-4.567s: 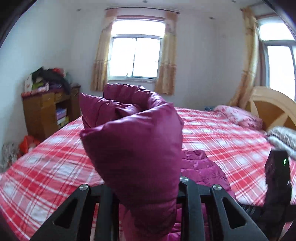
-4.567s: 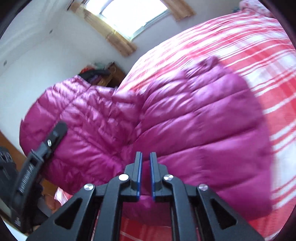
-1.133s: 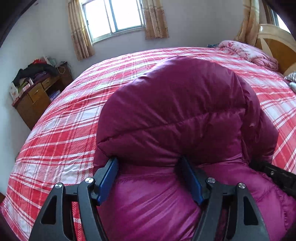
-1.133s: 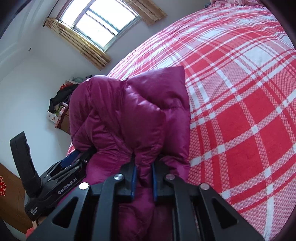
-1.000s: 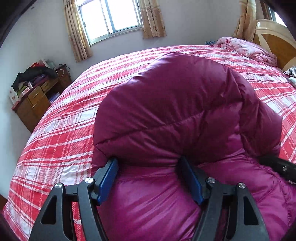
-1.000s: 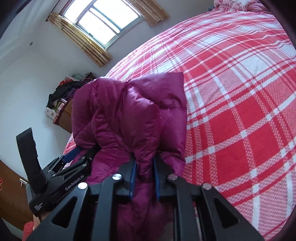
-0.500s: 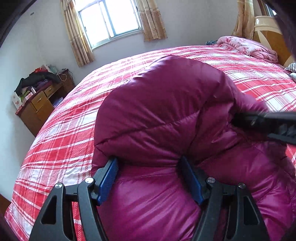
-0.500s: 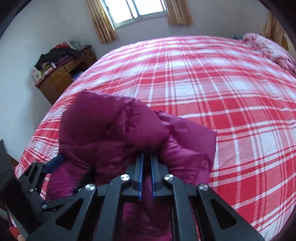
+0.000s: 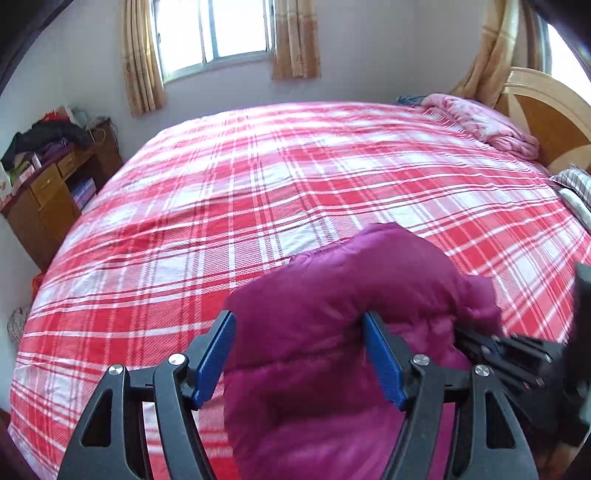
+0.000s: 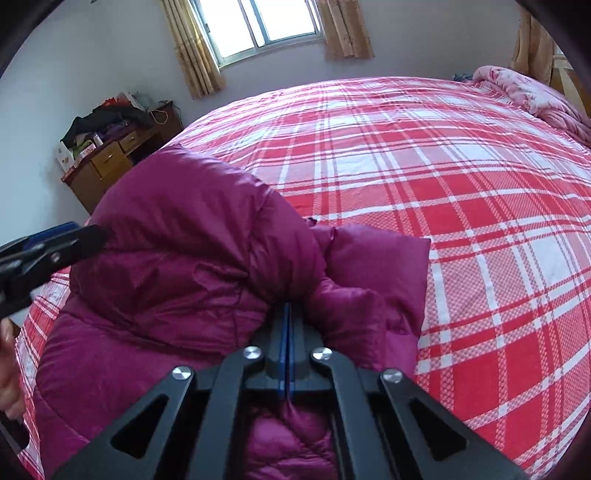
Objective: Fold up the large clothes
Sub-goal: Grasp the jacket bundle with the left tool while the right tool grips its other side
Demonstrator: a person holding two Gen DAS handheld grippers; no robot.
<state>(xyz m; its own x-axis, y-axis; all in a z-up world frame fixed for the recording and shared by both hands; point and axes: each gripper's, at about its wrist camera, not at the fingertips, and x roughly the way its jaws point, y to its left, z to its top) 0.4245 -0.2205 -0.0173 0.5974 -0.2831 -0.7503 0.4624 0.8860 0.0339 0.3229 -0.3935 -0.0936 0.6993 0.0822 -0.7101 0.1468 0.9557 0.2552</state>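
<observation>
One magenta down jacket lies bunched at the near edge of the red plaid bed, its puffed fold sitting between the spread fingers of the left gripper while the right gripper pinches a fold with fingers pressed together, one pink quilt and one wooden cabinet beyond.

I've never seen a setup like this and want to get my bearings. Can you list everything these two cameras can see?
puffy jacket: one, magenta, bunched on the bed's near edge
bed cover: one, red-and-white plaid, over the bed
pink quilt: one, far right by the headboard
headboard: one, tan wood, right
wooden desk: one, brown, piled with clutter, left wall
window: one, tan curtains, far wall
left claw: open around a jacket fold
right claw: shut on the jacket
</observation>
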